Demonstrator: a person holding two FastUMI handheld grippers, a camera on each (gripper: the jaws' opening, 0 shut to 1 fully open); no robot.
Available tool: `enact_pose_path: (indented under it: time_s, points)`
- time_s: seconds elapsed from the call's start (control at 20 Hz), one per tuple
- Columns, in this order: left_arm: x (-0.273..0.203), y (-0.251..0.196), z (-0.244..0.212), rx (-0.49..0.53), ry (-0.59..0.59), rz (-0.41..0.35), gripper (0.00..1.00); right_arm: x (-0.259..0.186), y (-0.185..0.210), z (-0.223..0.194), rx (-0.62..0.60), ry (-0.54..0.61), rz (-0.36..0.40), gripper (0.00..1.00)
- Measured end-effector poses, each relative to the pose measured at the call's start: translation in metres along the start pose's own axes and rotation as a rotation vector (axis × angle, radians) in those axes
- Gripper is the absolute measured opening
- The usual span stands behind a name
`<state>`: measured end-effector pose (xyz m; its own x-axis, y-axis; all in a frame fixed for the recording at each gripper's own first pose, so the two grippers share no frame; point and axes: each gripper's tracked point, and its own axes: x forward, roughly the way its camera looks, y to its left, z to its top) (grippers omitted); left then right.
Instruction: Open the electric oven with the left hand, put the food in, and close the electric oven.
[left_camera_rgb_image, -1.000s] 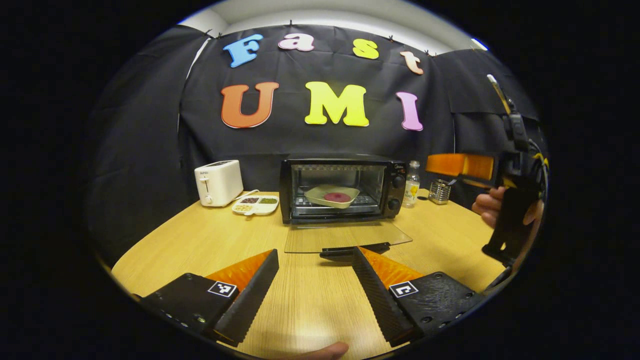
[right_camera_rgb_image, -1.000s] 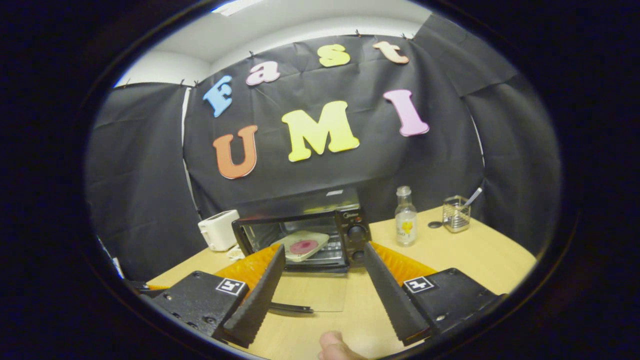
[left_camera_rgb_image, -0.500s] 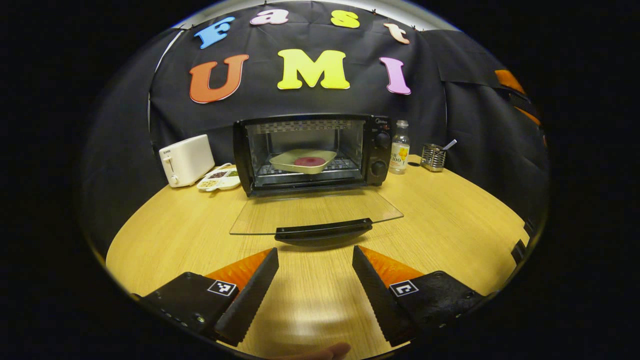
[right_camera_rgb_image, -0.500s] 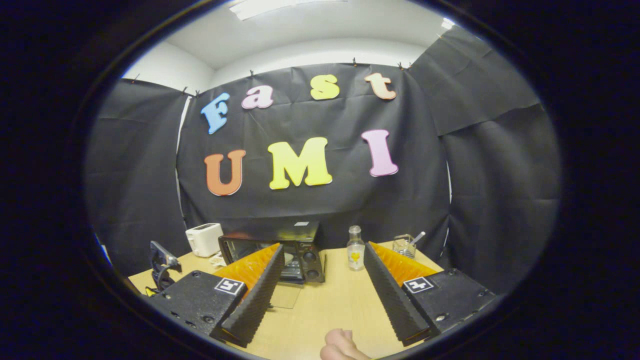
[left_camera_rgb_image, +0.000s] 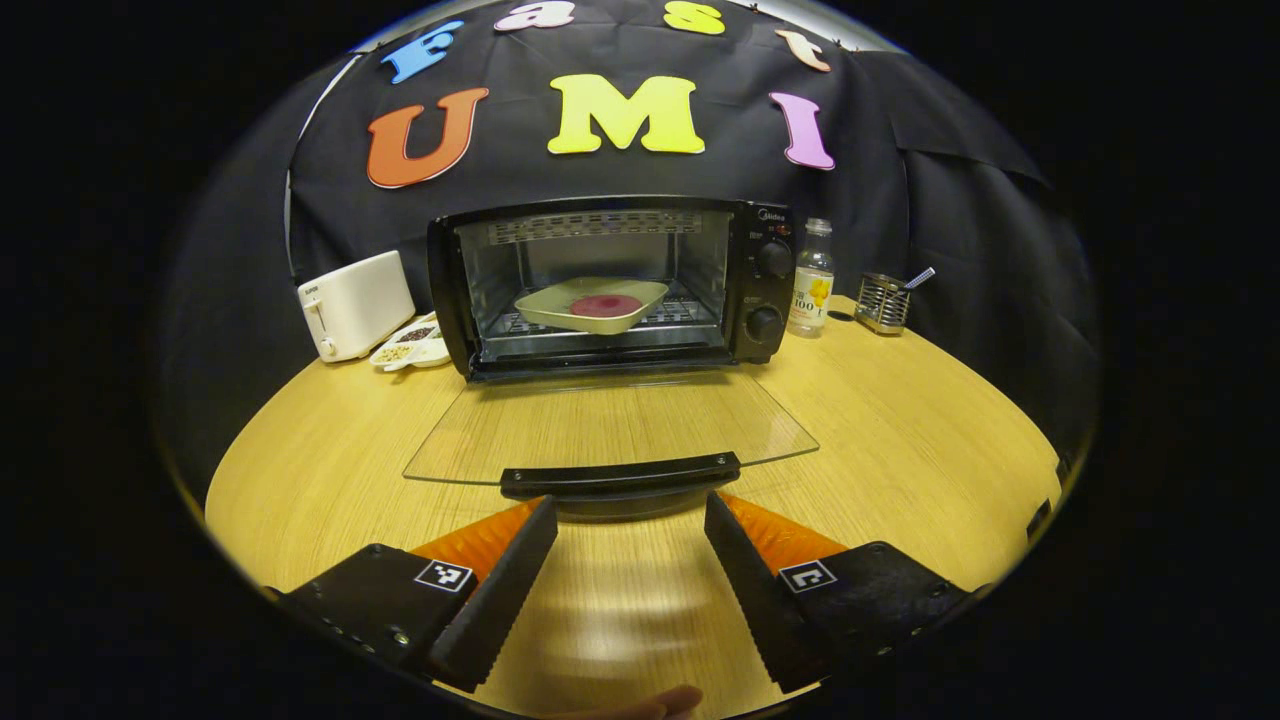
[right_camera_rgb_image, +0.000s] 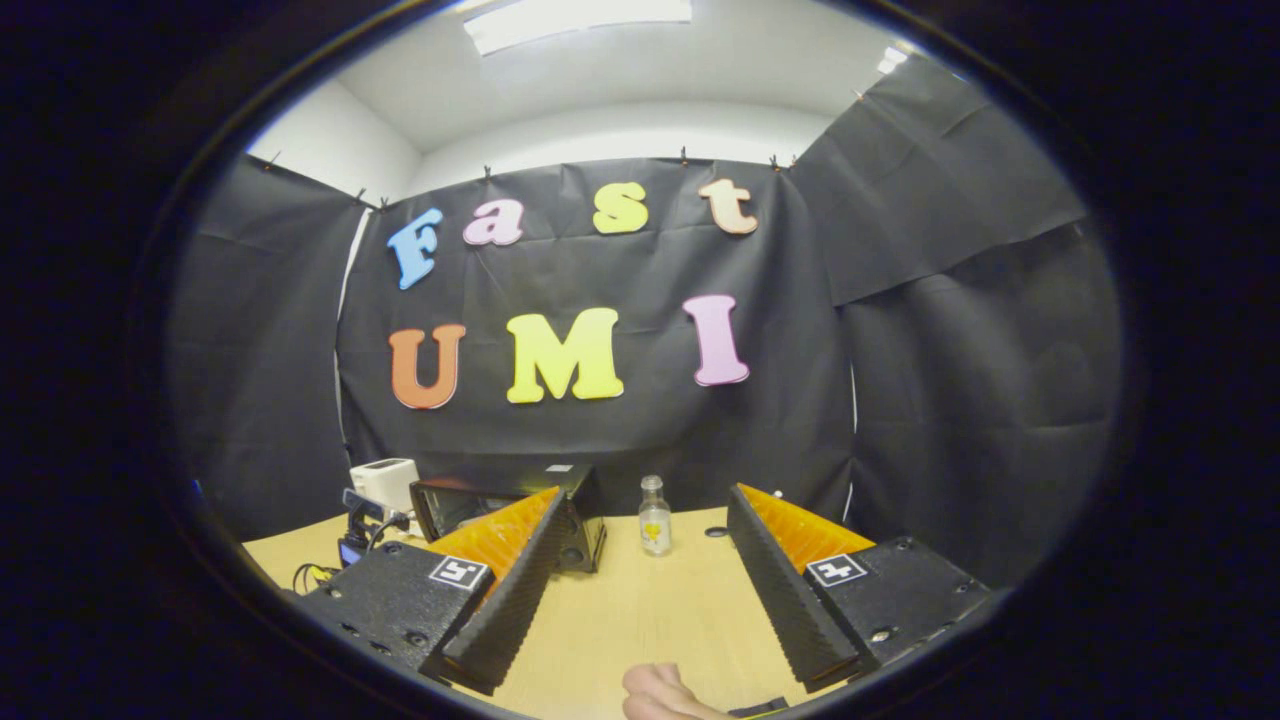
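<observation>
The electric oven (left_camera_rgb_image: 610, 285) stands toward the desk's (left_camera_rgb_image: 900, 420) far edge, its glass door (left_camera_rgb_image: 610, 428) folded down flat. The food (left_camera_rgb_image: 604, 305) sits on a tray (left_camera_rgb_image: 590, 303) on the rack inside. The left gripper (left_camera_rgb_image: 628, 560), jaws apart, hovers just before the door handle (left_camera_rgb_image: 620, 477). The right gripper (right_camera_rgb_image: 642, 585), jaws apart, holds nothing.

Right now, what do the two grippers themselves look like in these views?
Left gripper and right gripper look alike: two wedge-shaped fingers with ribbed inner faces on black blocks, each block bearing a small square black-and-white marker and screw heads.
</observation>
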<state>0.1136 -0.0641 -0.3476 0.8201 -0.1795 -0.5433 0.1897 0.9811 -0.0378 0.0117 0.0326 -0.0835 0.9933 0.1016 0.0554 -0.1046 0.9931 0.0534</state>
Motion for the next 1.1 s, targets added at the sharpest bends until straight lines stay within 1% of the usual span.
enact_pose_path:
  time_s: [0.2,0.25,0.3,0.4,0.45,0.5,0.55,0.6,0.65,0.75,0.9,0.95,1.05,1.1]
  points:
    - [0.017,-0.005,-0.005,-0.004,0.065,0.011,0.95,-0.008,-0.014,0.002,-0.015,-0.025,-0.004,0.96]
    - [0.016,-0.005,-0.006,-0.001,0.079,0.014,0.95,-0.01,-0.017,0.003,-0.014,-0.032,-0.01,1.0]
    - [0.02,-0.005,-0.004,0.008,0.095,0.021,0.95,-0.012,-0.021,0.004,-0.014,-0.037,-0.016,0.96]
    - [0.018,-0.004,-0.003,0.014,0.093,0.022,0.96,-0.017,-0.029,0.008,-0.021,-0.042,-0.024,0.96]
    - [0.017,-0.004,-0.003,-0.004,0.098,0.019,0.95,-0.02,-0.032,0.01,-0.024,-0.047,-0.029,1.0]
    - [0.017,-0.005,-0.001,-0.027,0.104,0.015,0.95,-0.021,-0.033,0.014,-0.025,-0.055,-0.034,0.96]
    - [0.016,-0.005,0.001,-0.048,0.11,0.01,0.96,-0.022,-0.035,0.015,-0.026,-0.061,-0.038,1.0]
    - [0.014,-0.006,0.004,-0.068,0.113,0.003,0.95,-0.022,-0.037,0.014,-0.028,-0.062,-0.042,1.0]
    - [0.012,-0.005,0.008,-0.083,0.112,-0.003,0.95,-0.022,-0.038,0.014,-0.031,-0.06,-0.047,0.96]
    - [0.007,-0.005,0.019,-0.093,0.096,-0.009,0.95,-0.023,-0.041,0.014,-0.028,-0.057,-0.051,0.96]
    - [0.004,-0.002,0.035,-0.064,0.064,-0.005,0.95,-0.026,-0.039,0.018,-0.02,-0.064,-0.047,0.96]
    - [0.003,0.0,0.04,-0.045,0.051,0.0,0.95,-0.026,-0.039,0.02,-0.019,-0.071,-0.047,1.0]
    - [-0.001,0.0,0.054,-0.004,0.015,0.016,0.95,-0.027,-0.037,0.023,-0.023,-0.081,-0.045,1.0]
    - [-0.001,0.002,0.062,0.016,-0.012,0.026,0.95,-0.028,-0.038,0.023,-0.027,-0.084,-0.048,0.96]
